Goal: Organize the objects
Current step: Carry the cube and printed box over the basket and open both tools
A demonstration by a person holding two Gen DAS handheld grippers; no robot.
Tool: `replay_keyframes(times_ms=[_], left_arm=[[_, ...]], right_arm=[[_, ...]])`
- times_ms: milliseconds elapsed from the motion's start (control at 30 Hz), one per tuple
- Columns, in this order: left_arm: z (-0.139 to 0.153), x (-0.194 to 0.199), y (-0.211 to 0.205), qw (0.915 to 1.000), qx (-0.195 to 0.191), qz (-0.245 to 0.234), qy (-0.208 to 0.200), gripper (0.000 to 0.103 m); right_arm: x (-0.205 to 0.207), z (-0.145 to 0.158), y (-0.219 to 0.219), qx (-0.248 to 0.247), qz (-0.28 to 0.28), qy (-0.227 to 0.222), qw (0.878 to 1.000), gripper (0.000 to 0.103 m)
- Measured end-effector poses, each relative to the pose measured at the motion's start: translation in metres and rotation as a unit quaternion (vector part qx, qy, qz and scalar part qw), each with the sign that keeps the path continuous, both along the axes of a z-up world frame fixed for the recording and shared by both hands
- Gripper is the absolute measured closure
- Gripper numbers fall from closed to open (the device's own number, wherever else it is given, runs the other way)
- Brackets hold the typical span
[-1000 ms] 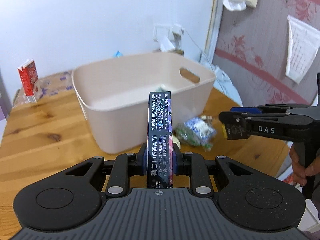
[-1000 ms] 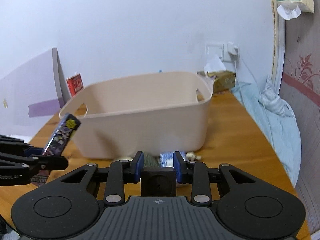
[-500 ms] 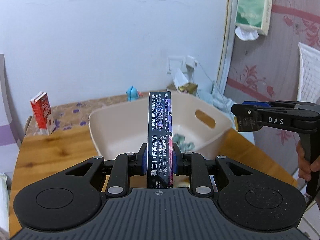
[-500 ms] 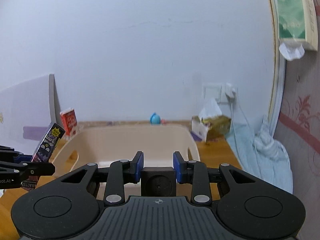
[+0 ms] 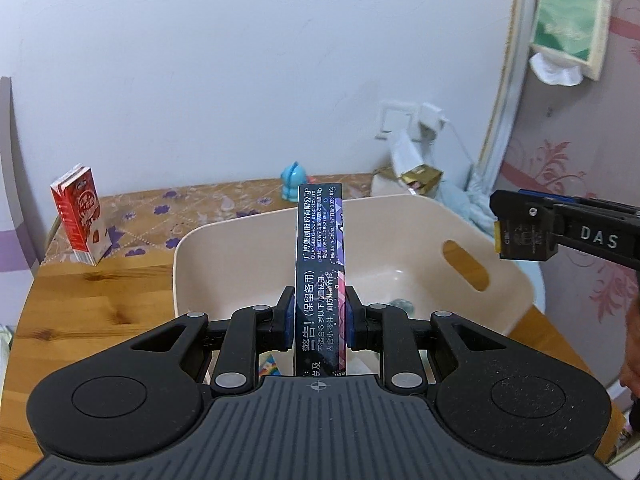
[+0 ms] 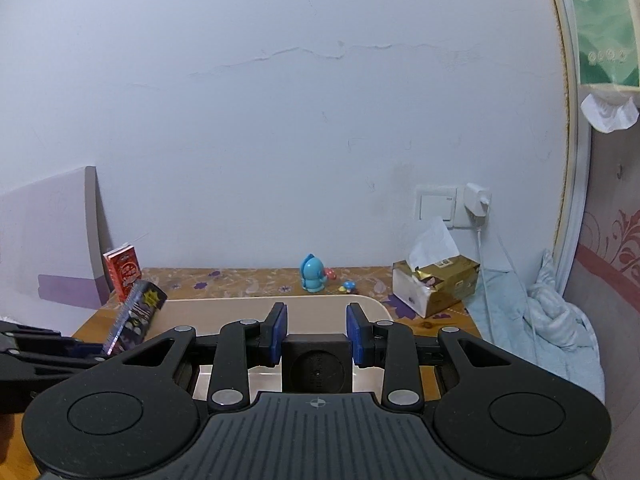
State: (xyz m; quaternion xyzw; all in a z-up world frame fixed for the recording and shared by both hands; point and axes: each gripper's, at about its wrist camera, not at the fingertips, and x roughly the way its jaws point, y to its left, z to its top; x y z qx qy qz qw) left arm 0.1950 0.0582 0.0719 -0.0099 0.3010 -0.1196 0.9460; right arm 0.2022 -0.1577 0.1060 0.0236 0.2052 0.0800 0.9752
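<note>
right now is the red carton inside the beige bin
No, the red carton stands upright on the table to the left of the beige bin, outside its rim.

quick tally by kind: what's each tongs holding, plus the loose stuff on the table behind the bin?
Held by tongs: 2 – dark printed box in left tongs, black cube in right tongs
Cartons: 1 – red carton
Toys: 1 – blue toy
Tissue boxes: 1 – gold tissue box
Total: 5

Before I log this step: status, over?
Left hand-held gripper clamps dark box above beige bin. Right hand-held gripper clamps black cube. Nothing blocking.
</note>
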Motion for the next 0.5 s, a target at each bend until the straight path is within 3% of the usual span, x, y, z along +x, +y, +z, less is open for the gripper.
replay_keyframes(times_ms=[367,433,500], left_arm=[[-0.03,0.026,-0.019,0.9988,0.02,-0.011,0.044,0.079],[-0.033,0.025,-0.023,0.9985,0.028,-0.015,0.044,0.072],[-0.036,0.023,-0.025,0.9984,0.029,-0.016,0.046,0.058]], right_arm=[[0.031,-0.042,0.01,-0.013,0.005,0.05,0.999,0.072],[0.033,-0.049,0.01,-0.017,0.007,0.06,0.998,0.072],[0.031,-0.05,0.011,-0.022,0.009,0.063,0.998,0.072]])
